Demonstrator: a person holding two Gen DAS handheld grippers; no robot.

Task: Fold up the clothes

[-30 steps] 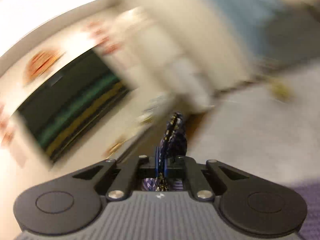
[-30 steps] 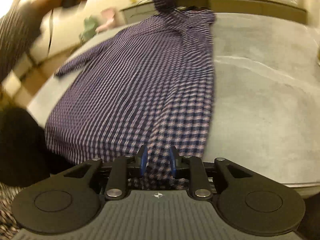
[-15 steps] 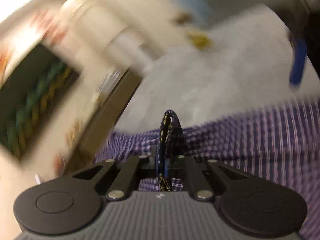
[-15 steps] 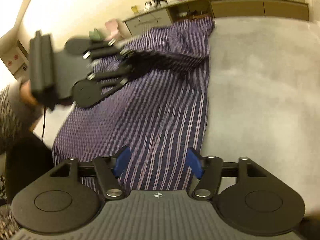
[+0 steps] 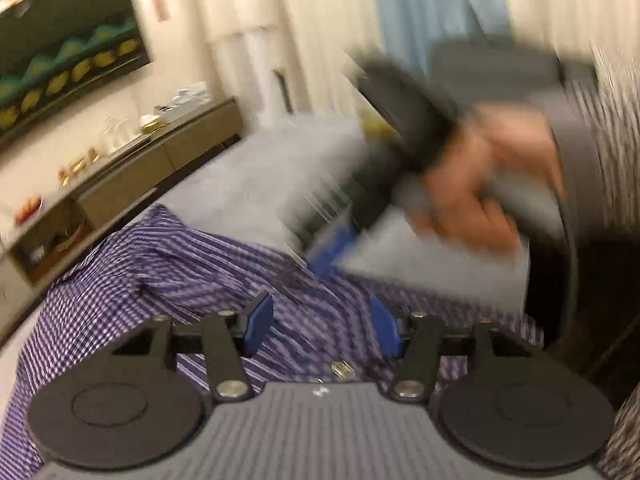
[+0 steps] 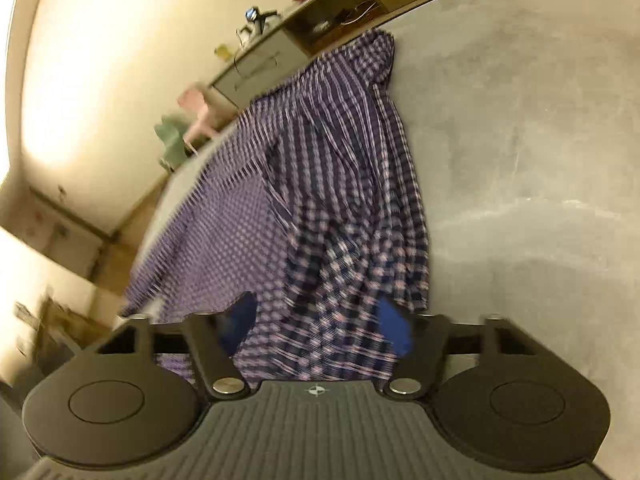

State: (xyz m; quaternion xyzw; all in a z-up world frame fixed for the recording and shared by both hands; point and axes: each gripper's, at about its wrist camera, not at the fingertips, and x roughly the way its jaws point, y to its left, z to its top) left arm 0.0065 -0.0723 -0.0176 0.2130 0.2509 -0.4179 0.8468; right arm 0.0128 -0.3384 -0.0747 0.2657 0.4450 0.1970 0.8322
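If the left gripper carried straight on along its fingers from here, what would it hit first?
Most likely the purple checked shirt: the left gripper is open, with shirt fabric filling the gap between its fingers and lying just ahead. The blurred right gripper sits further along, up and right; depth is unclear.

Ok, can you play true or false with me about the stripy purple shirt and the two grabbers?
1. The purple checked shirt lies on a grey surface. True.
2. The left gripper pinches the shirt. False: its jaws are apart, holding nothing.
3. The right gripper is open. True.
4. The shirt is folded into a neat square. False: it lies rumpled, one side flipped over.
5. The shirt is red. False: purple and white.
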